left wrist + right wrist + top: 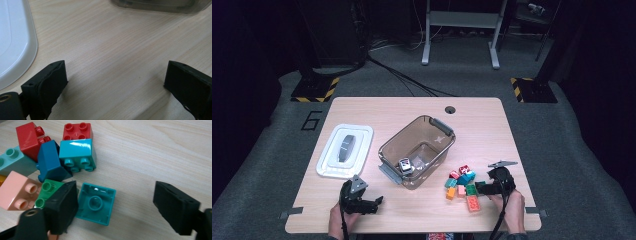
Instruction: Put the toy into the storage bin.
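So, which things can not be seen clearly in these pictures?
- Green brick, right gripper view: partly behind one jaw of the right gripper.
- Orange brick, same view: cut off by the left edge.
- Object in the brown bin, high view: too small to identify.
- White lid, left gripper view: cut off by the left edge.
- Left gripper: nothing between its open jaws.

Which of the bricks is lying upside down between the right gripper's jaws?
The teal brick, hollow underside up, beside the right gripper's left jaw. The others nearby show their studs or closed sides and lie beyond the jaws.
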The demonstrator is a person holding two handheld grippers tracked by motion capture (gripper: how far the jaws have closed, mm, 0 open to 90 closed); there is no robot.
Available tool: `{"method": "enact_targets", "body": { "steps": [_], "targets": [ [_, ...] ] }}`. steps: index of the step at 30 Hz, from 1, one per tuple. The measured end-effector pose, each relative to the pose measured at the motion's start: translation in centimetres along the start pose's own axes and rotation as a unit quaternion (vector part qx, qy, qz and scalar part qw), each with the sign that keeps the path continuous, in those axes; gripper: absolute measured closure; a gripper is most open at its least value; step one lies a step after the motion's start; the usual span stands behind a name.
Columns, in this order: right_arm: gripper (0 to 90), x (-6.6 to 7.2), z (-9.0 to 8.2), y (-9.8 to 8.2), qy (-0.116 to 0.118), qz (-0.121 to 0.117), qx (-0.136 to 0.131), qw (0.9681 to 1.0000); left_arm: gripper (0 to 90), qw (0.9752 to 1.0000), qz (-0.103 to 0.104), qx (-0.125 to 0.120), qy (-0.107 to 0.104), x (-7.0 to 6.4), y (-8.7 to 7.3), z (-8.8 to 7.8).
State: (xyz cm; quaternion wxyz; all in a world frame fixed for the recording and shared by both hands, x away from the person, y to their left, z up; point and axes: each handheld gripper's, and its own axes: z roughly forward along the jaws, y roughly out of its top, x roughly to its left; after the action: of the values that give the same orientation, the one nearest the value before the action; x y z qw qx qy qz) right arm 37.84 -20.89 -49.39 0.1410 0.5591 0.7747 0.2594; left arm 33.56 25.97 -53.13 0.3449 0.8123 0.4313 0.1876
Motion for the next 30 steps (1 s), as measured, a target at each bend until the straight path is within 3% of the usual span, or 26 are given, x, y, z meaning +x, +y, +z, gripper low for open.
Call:
{"method": "enact_targets", "body": {
  "steps": [3,9,13,19,30],
  "targets": [
    [29.0,-0.17,-0.06,-0.08,-0.001,-0.014,-0.007,0.9999,4.2,1.0,0.0,0.0,0.0,0.0,0.0,0.0],
    [48.5,-0.18,-0.17,-0.16,-0.007,-0.01,0.002,0.9999,4.1,1.0,0.0,0.0,0.0,0.01,0.0,0.0],
    [55.6,-0.1,-0.06,-0.18,-0.006,-0.003,0.012,0.9999,4.2,1.0,-0.001,0.001,0.0,-0.01,0.0,-0.01],
    [58.6,0.01,-0.01,-0.2,-0.014,0.01,0.013,0.9998,4.2,1.0,0.0,0.0,0.0,0.0,0.0,0.0],
    [58.8,-0.76,-0.77,0.39,0.006,0.006,-0.026,0.9996,4.3,1.0,0.0,0.0,0.0,-0.01,-0.01,-0.02]
  ]
}}
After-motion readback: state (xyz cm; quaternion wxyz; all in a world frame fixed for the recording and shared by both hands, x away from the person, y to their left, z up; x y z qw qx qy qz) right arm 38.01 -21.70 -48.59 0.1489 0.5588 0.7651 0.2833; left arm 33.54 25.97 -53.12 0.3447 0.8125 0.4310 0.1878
